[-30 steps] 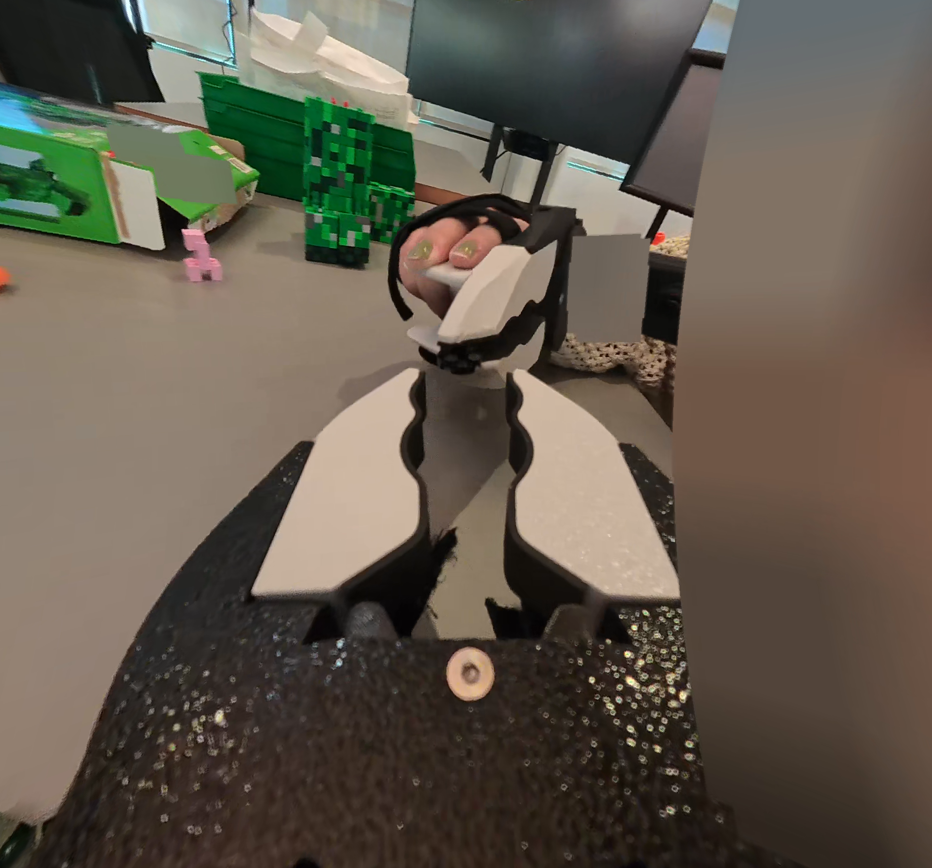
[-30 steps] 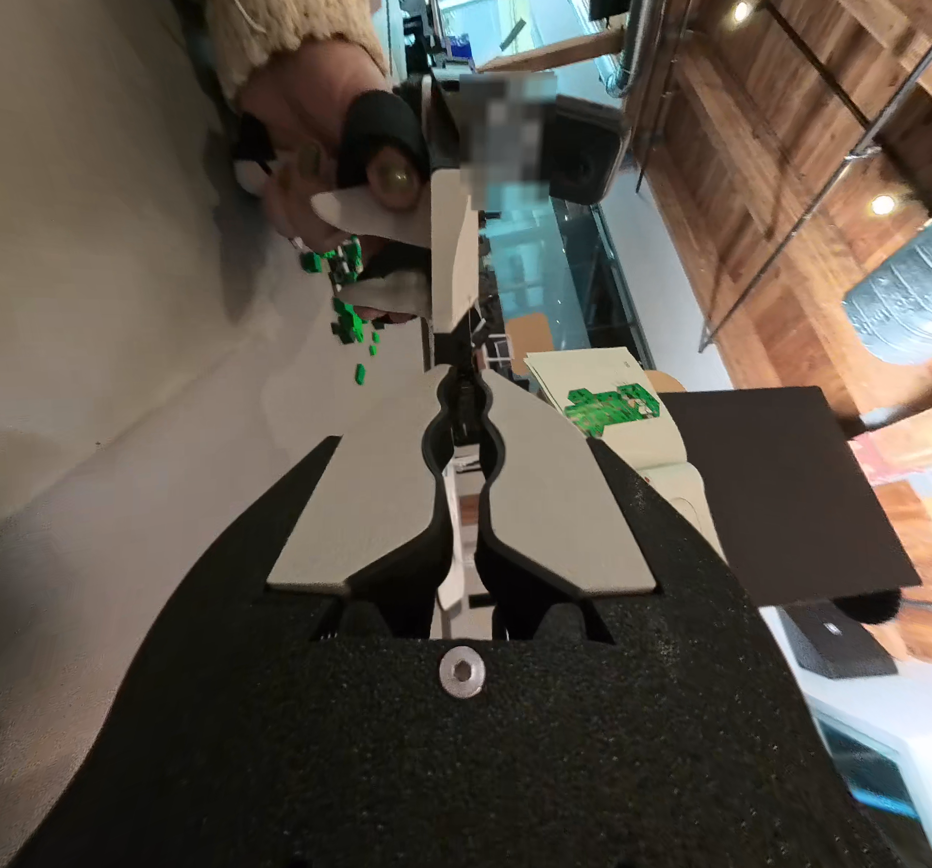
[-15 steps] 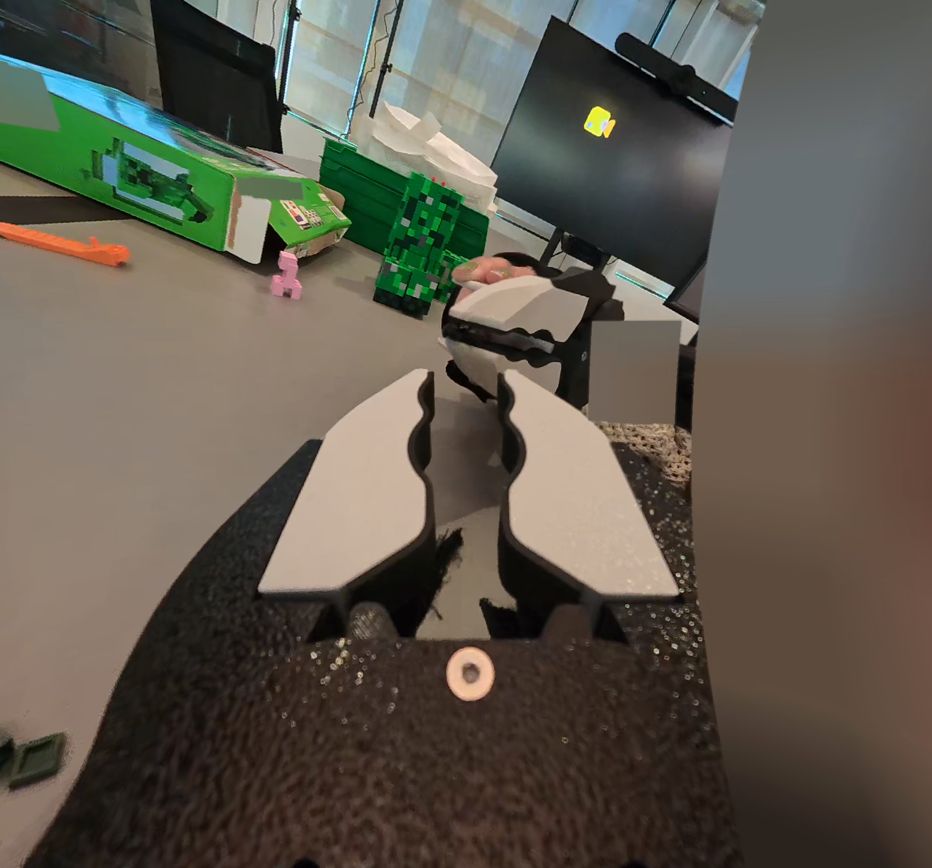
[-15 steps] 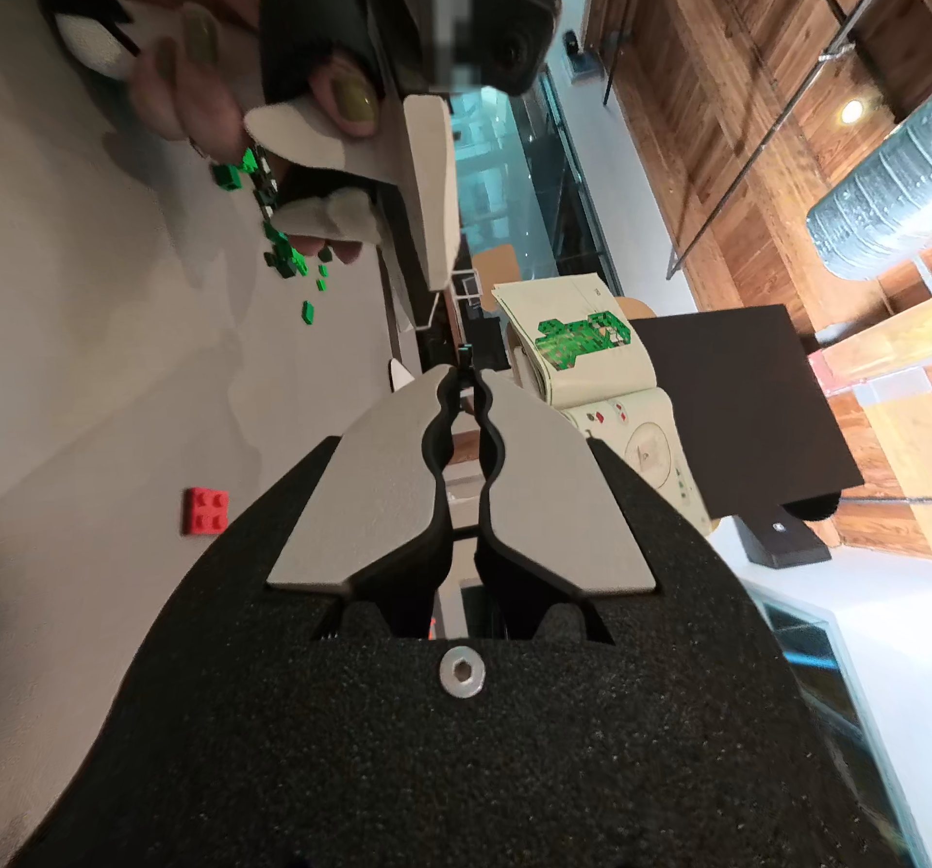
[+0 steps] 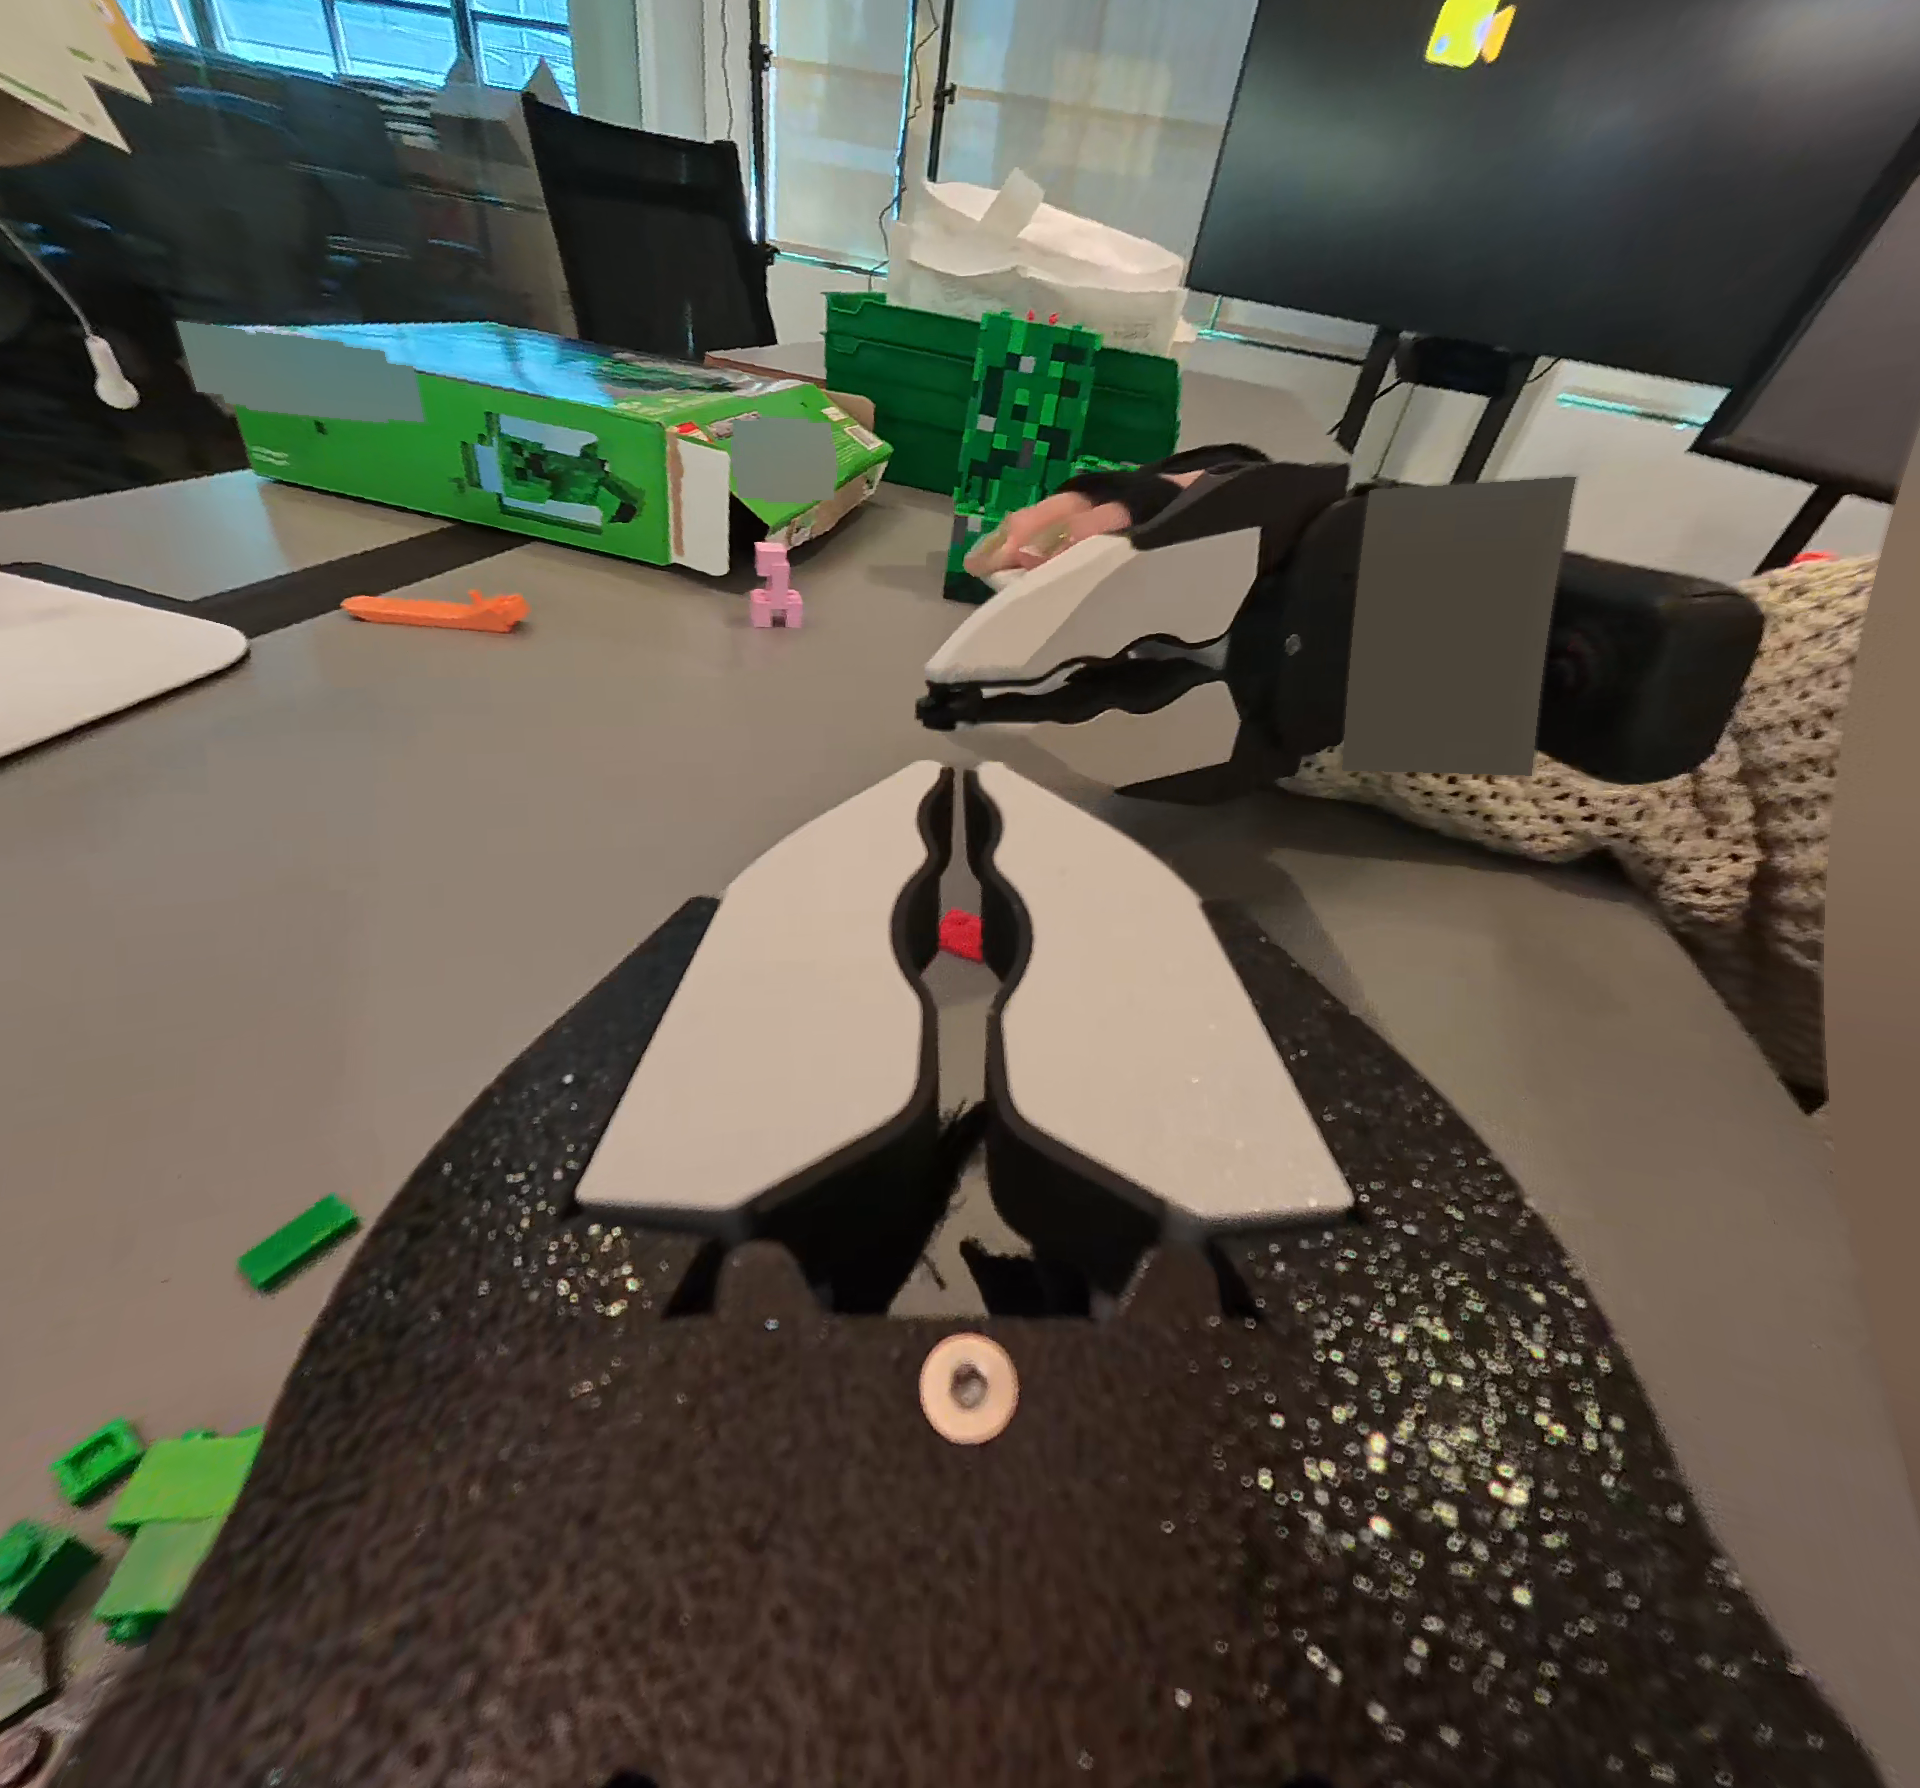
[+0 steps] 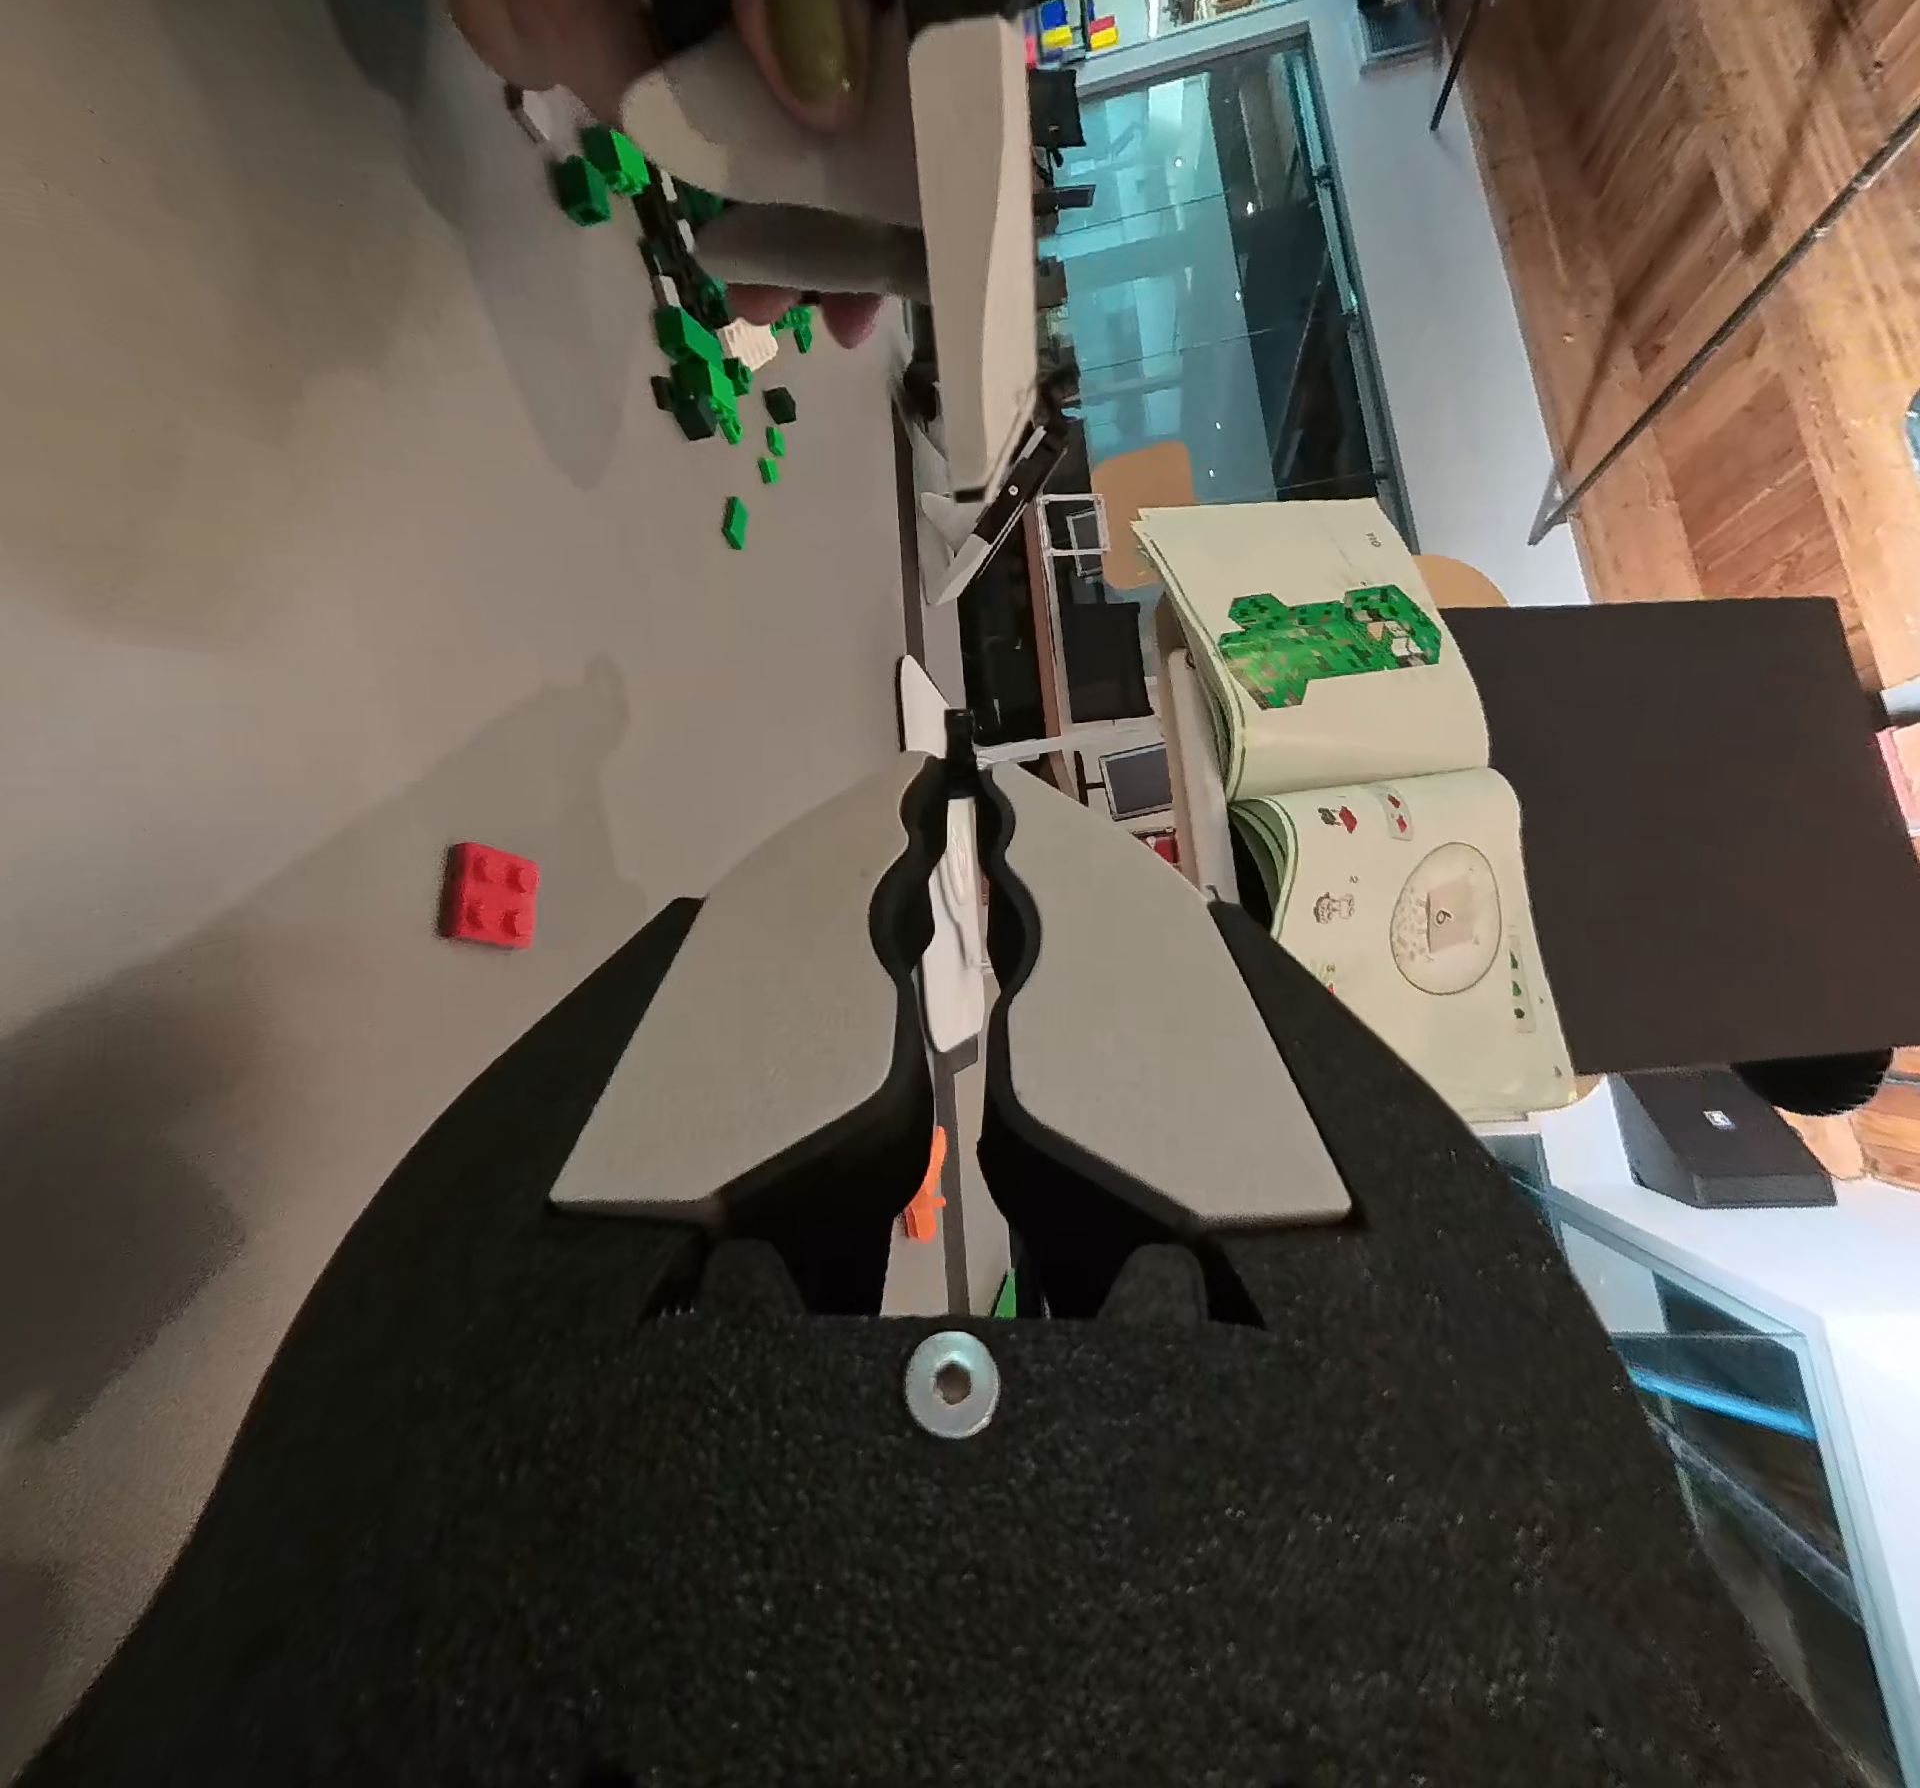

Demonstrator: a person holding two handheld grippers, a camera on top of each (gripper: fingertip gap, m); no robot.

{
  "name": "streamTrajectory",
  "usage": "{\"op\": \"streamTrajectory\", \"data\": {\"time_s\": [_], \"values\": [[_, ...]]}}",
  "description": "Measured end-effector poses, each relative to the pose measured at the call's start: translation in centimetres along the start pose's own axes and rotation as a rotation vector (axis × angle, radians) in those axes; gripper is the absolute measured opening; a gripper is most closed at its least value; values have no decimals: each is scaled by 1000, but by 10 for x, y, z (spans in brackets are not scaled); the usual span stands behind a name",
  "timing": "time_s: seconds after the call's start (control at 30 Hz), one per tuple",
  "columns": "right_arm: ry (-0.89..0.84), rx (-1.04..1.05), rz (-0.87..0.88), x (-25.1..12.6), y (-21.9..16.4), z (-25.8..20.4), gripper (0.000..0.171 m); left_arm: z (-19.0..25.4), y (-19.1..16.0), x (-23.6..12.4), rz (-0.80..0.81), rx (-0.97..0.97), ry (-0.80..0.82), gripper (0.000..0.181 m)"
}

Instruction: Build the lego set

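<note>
My left gripper (image 5: 954,774) is shut and empty, held just above the grey table (image 5: 416,907). A red two-by-two plate (image 5: 961,936) lies on the table under it and shows through the gap behind the tips. It lies apart from both grippers in the right wrist view (image 6: 488,897). My right gripper (image 6: 961,764) is shut, turned on its side, with a small black piece (image 6: 958,722) at its tips. It shows in the left wrist view (image 5: 935,712), just beyond my left tips. The left gripper (image 6: 992,481) appears above it in the right wrist view.
A built green blocky figure (image 5: 1023,429) stands at the back by green bins (image 5: 894,377). A green box (image 5: 499,450), a pink figure (image 5: 774,587) and an orange separator tool (image 5: 436,611) lie far left. Loose green pieces (image 6: 696,367) are scattered. An open instruction booklet (image 6: 1351,699) stands nearby. The left gripper's tips are roughly 5 centimeters from the right gripper's.
My left gripper has closed from open and swung down over the red plate. The right gripper has moved to the right and lower, staying shut on its side.
</note>
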State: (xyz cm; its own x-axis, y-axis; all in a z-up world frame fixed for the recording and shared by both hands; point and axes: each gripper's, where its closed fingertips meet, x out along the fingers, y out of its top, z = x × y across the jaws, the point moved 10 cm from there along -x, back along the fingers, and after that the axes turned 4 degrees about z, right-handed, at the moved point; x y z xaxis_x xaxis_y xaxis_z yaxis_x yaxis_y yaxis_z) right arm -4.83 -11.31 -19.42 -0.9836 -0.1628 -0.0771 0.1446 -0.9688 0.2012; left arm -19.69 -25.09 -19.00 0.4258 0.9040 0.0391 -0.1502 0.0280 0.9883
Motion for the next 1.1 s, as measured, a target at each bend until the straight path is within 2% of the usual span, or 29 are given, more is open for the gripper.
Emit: {"op": "streamTrajectory", "data": {"time_s": [0.43,0.57,0.63,0.7,0.83,0.97,1.1], "values": [[24,33,14,1,1,-4,4,4,0,-1,-27,126,60,0],[76,172,48,2,1,-1,4,4,0,-1,-37,168,73,1],[155,290,74,4,0,-1,4,5,-1,-1,-58,227,75,7],[255,425,118,5,0,-2,4,8,-3,0,-98,334,70,14],[370,610,201,5,1,0,4,20,-12,7,-219,575,58,15],[416,689,247,5,0,0,4,30,-18,13,-273,675,31,12],[427,680,246,5,0,-2,5,30,-17,11,-258,674,39,10]]}}
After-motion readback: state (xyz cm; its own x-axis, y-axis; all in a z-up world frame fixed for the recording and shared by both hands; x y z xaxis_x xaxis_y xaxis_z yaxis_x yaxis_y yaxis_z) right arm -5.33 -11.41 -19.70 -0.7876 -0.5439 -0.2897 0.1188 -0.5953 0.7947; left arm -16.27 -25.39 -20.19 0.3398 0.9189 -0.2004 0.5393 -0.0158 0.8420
